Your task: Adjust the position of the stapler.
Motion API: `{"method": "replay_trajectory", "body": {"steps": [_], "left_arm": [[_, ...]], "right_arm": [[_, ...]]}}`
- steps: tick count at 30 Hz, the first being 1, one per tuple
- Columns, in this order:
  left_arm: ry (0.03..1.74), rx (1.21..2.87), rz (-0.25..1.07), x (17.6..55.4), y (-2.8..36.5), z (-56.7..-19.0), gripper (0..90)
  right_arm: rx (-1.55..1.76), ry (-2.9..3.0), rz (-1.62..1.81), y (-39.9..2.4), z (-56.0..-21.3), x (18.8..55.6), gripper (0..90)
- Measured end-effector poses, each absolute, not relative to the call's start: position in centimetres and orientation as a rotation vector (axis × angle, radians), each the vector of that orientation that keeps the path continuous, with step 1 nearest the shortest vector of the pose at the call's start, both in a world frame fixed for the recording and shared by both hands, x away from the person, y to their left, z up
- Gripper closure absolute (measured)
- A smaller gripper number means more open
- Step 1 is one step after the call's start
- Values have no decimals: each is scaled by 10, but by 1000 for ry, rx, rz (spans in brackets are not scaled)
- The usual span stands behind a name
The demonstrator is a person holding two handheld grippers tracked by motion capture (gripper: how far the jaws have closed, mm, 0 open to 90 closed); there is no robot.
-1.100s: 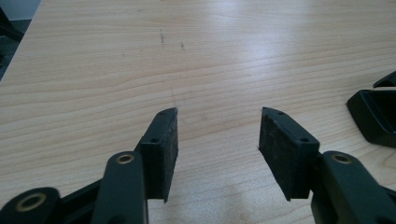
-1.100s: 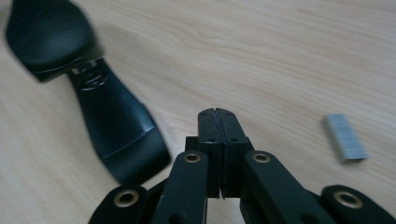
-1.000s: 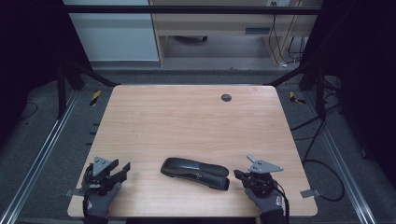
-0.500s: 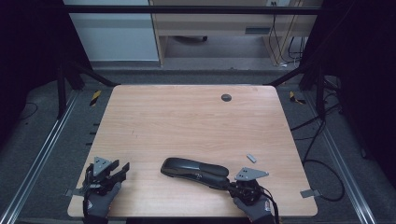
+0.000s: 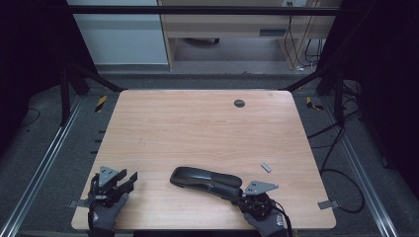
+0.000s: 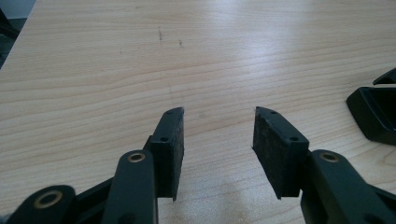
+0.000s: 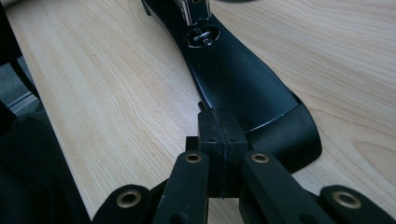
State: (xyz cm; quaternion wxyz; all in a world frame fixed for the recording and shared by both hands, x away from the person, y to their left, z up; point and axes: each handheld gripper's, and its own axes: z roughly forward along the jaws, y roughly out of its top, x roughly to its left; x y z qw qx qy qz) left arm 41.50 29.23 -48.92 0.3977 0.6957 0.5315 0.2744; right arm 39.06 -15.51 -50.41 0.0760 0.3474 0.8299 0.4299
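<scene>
At the near edge of the wooden surface (image 5: 207, 128), a person's two gloved hands each hold a claw beside a black stapler (image 5: 206, 180). The right claw (image 5: 243, 194) is clenched, pads pressed flat together with nothing between them, its tips set at the stapler's rear end; whether they actually touch the casing cannot be told. In the right gripper view the claw (image 7: 219, 122) points along the stapler (image 7: 233, 74), whose glossy top arm runs away from the camera over a broader matte base.

The left claw (image 5: 129, 178) sits well apart at the near left corner, released, its jaws having just been closing a little over bare wood; the left gripper view shows its pads (image 6: 173, 140) parted and one black corner of the stapler (image 6: 376, 112) at the right margin.

The stapler lies on its base near the front edge, slightly right of centre, long axis roughly across the surface. It looks stiff and fairly heavy for its size, with a smooth shell likely to slip under a light pinch; the hinged arm may give when squeezed from above. The surest hold is probably across the narrow flanks at mid-length.

Farther off, a small grey piece (image 5: 266, 167) lies to the right, too small to identify. A dark round spot (image 5: 239, 103), perhaps a cable port, sits near the far edge. The stapler's front mouth is cut off in the right gripper view.
</scene>
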Motion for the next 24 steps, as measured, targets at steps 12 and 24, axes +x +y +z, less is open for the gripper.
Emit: {"method": "replay_trajectory", "body": {"steps": [12, 24], "left_arm": [[1341, 1754, 681, 415, 292, -489, 529], [1333, 1762, 670, 415, 291, -490, 538]], "right_arm": [[1051, 2454, 1262, -158, -504, 392, 900], [1087, 2386, 1253, -162, -504, 399, 900]]}}
